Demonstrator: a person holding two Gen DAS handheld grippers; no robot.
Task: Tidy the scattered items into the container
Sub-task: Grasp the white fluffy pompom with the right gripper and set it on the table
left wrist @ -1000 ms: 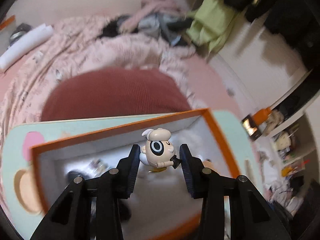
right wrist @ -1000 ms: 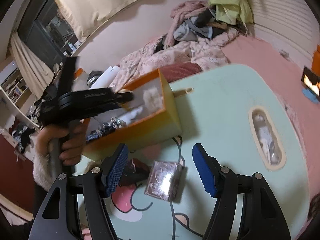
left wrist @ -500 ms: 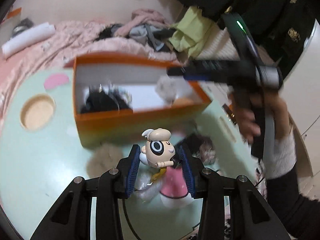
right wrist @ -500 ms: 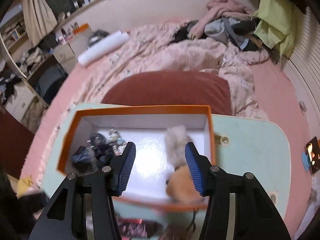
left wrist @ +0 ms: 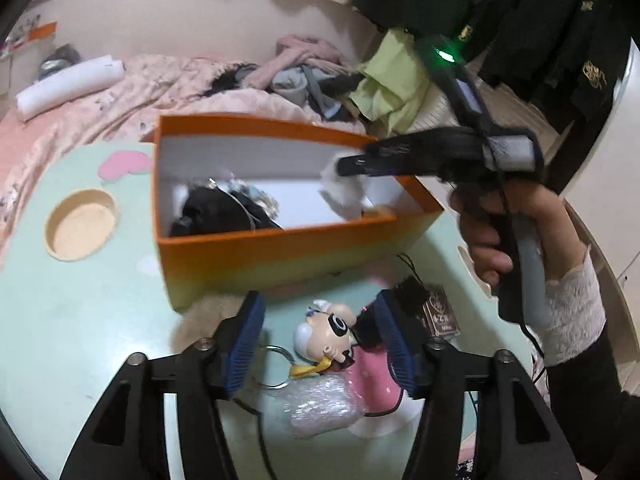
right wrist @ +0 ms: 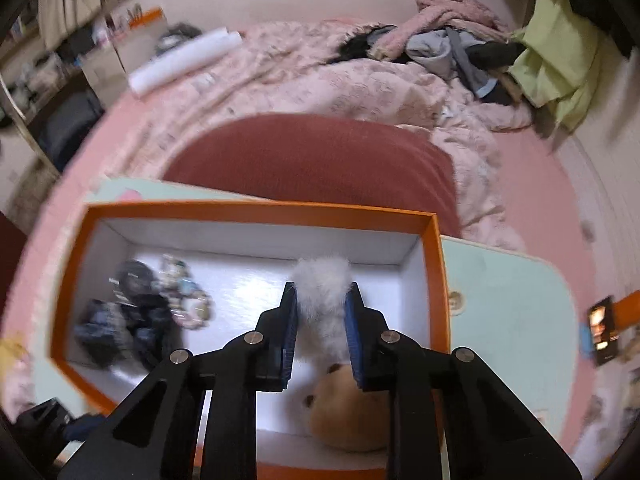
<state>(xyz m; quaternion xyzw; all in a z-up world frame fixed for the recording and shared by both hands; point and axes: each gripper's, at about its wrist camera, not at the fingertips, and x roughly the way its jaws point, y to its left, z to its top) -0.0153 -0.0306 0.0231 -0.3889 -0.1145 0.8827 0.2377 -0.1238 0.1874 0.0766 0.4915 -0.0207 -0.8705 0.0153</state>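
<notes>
An orange box [left wrist: 280, 240] with a white inside stands on the pale green table [left wrist: 80, 320]; it also shows in the right wrist view [right wrist: 260, 210]. My left gripper [left wrist: 320, 340] is open over a small big-headed figure keychain [left wrist: 326, 336] lying on the table in front of the box. My right gripper [right wrist: 320, 332] is shut on a white fluffy pompom [right wrist: 320, 292] inside the box, above a tan plush toy [right wrist: 348, 412]. Dark tangled items [right wrist: 132, 320] lie at the box's left end.
On the table near the keychain lie a bubble-wrapped packet [left wrist: 324, 408], a pink item [left wrist: 376, 380], a black charm [left wrist: 412, 292] and a small dark card packet [left wrist: 440, 312]. A round recess [left wrist: 82, 230] is in the table's left. A red cushion [right wrist: 312, 160] and bed lie beyond.
My left gripper opened and let the figure keychain down onto the table. My right gripper closed on the white pompom inside the box.
</notes>
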